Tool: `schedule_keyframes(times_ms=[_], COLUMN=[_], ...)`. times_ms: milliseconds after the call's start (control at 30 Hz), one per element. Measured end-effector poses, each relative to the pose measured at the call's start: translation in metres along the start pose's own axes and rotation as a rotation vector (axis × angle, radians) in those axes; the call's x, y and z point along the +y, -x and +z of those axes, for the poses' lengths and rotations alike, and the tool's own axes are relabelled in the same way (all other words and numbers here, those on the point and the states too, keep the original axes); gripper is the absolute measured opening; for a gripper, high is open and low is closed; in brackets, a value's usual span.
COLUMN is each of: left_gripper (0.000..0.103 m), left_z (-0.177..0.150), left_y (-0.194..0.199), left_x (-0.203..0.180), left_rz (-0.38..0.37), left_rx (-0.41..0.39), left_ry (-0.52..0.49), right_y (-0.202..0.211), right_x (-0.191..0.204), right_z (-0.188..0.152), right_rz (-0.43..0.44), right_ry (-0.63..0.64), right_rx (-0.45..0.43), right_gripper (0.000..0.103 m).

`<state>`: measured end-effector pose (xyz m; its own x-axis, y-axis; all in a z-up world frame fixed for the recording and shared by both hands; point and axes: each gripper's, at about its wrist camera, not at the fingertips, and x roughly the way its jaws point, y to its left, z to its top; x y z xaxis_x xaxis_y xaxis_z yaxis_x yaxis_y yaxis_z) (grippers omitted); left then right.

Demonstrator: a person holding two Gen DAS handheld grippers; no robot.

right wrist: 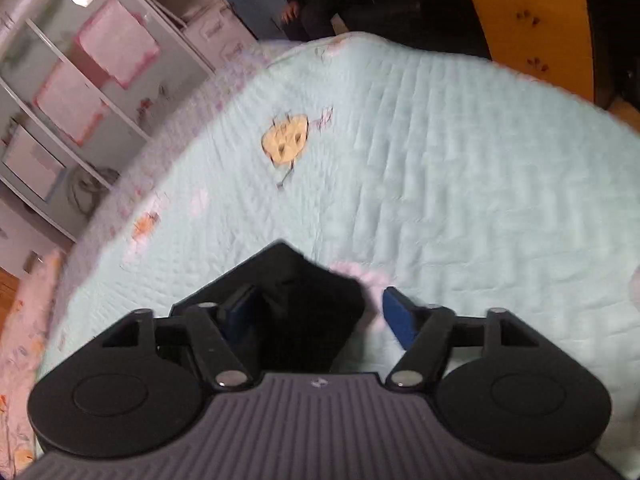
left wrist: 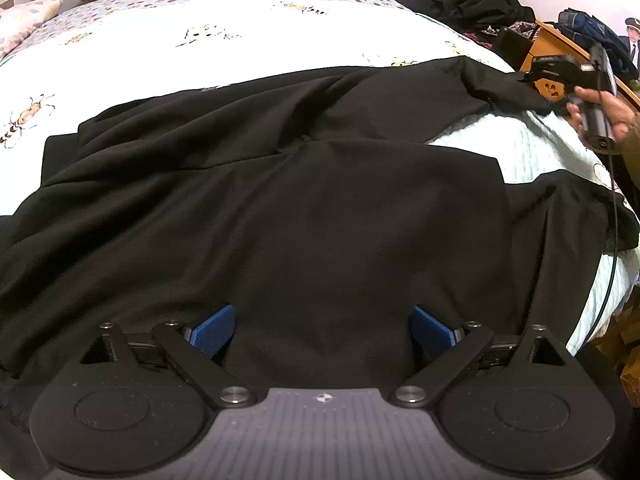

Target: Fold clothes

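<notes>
Left wrist view shows a black garment spread across the near edge of the bed, over a pale quilted cover, with a sleeve trailing off toward the right edge. The left gripper sits low on the near hem with its blue pads wide apart and cloth bulging between them; whether the pads press on the fabric is hard to tell, since the cloth hides their tips. At the right edge a hand carries the right gripper at the end of that sleeve. In the right wrist view, which is blurred, its jaws stand partly apart: a corner of the black fabric lies against the left pad, while the right pad stands clear of it, so the hold looks released or nearly so. The step in hand appears to be laying the sleeve out or over. Next calls for a firm pinch on the sleeve end, then carrying it across the body of the garment.
</notes>
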<state>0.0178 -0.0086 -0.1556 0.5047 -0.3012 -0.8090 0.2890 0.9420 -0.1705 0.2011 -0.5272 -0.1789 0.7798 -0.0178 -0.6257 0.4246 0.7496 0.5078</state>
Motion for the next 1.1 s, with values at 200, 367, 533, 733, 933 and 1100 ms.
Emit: schedule_keyframes(times_ms=[200, 367, 533, 733, 933, 1100], left_gripper=[0.097, 0.097, 0.097, 0.097, 0.097, 0.097], left_z=[0.000, -0.001, -0.002, -0.003, -0.003, -0.003], left_y=[0.001, 0.005, 0.009, 0.012, 0.012, 0.010], left_x=[0.001, 0.004, 0.008, 0.008, 0.005, 0.009], left_rz=[-0.006, -0.023, -0.041, -0.046, -0.042, -0.039], left_rx=[-0.001, -0.008, -0.012, -0.018, -0.015, -0.009], left_ry=[0.004, 0.019, 0.040, 0.047, 0.035, 0.044], right_y=[0.041, 0.078, 0.113, 0.131, 0.101, 0.077], right_x=[0.121, 0.119, 0.071, 0.081, 0.118, 0.107], right_z=[-0.066, -0.161, -0.165, -0.180, -0.207, -0.174], right_rz=[0.277, 0.300, 0.327, 0.123, -0.016, 0.049], right_ry=[0.830, 1.079, 0.828, 1.001, 1.235, 1.032], right_rx=[0.052, 0.252, 0.268, 0.065, 0.037, 0.140], right_gripper=[0.028, 0.050, 0.057, 0.049, 0.041, 0.041])
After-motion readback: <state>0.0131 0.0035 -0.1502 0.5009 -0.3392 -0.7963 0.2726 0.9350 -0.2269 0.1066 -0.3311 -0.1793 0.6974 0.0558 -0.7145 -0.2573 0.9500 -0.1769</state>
